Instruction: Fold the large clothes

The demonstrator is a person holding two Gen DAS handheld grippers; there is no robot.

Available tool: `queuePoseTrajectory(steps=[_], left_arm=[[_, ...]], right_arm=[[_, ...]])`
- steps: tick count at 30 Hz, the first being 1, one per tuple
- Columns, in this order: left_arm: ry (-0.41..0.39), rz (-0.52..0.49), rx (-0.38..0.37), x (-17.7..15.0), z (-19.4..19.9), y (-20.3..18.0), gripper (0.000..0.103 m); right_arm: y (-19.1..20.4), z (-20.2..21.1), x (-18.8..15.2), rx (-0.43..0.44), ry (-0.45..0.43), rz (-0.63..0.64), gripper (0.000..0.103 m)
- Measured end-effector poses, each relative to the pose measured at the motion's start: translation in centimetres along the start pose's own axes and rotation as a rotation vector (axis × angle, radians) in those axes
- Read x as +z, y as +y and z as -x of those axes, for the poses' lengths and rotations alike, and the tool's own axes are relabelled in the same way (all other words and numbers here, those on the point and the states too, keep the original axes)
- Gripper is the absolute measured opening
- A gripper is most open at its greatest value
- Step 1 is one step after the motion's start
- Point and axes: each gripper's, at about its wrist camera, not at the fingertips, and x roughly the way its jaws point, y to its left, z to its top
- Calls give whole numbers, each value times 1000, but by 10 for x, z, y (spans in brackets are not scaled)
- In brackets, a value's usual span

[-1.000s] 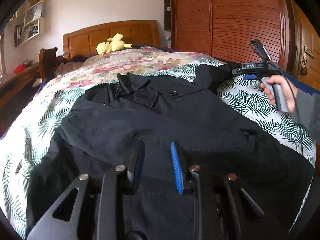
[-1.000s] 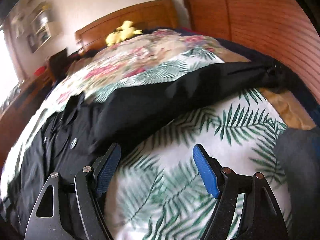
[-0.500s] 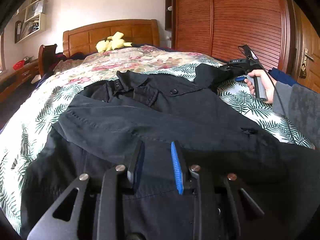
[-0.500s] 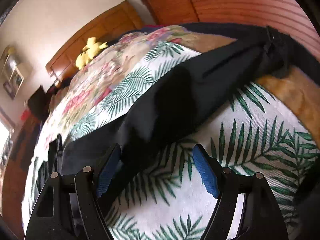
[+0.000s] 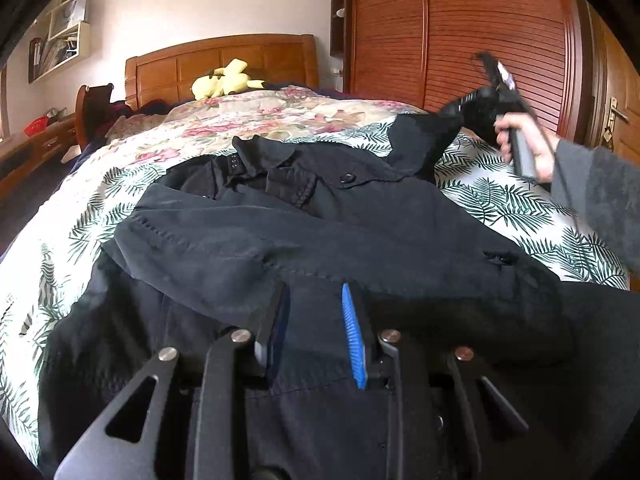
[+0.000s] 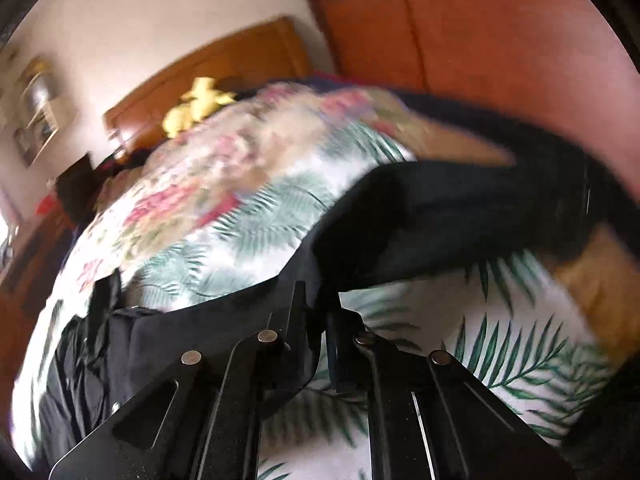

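- Spread across a leaf-print bedspread (image 5: 500, 200), a black coat (image 5: 280, 240) lies flat, collar toward the wooden headboard (image 5: 220, 60), with one sleeve folded over its front.
- Left of the coat, a wall shelf (image 5: 64, 40) hangs beyond the bed's edge.
- Behind the coat's collar, a yellow plush toy (image 5: 224, 80) rests against the headboard.
- Over the near hem of the coat, the left gripper (image 5: 316, 320) hovers with a narrow gap between its blue-padded fingers; whether they pinch the cloth cannot be told.
- Right of the coat's collar, the other sleeve (image 5: 428, 140) is lifted off the bedspread.
- At that sleeve, the right gripper (image 6: 316, 312) has just been closing and now clamps the black fabric between its jaws, the view blurred.
- Beyond the coat's right side, a person's hand (image 5: 528, 144) holds the right gripper's handle before a slatted wooden wardrobe (image 5: 480, 40).
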Motion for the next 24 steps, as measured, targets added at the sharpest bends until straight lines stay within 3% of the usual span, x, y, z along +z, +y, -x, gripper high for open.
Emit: queuePoseTrajectory(steps=[5,12,18,21,24], left_arm=[[-13,-7,11,0,3,-1,25],[-26,-2,13,2,7,0,25],[-42,1,9,5,13,1,25],[-47,-7,18,5,18,1,25],[-55,-1,7,7,25,2,25]], right_arm=[[63,60,-4,111,-46,177,6],[154,124,-54,234,9,404,6],[199,136,-107,169,112,520,10],[208,139,-129,164,157,563,17],[208,145,-148,159,196,568,40]])
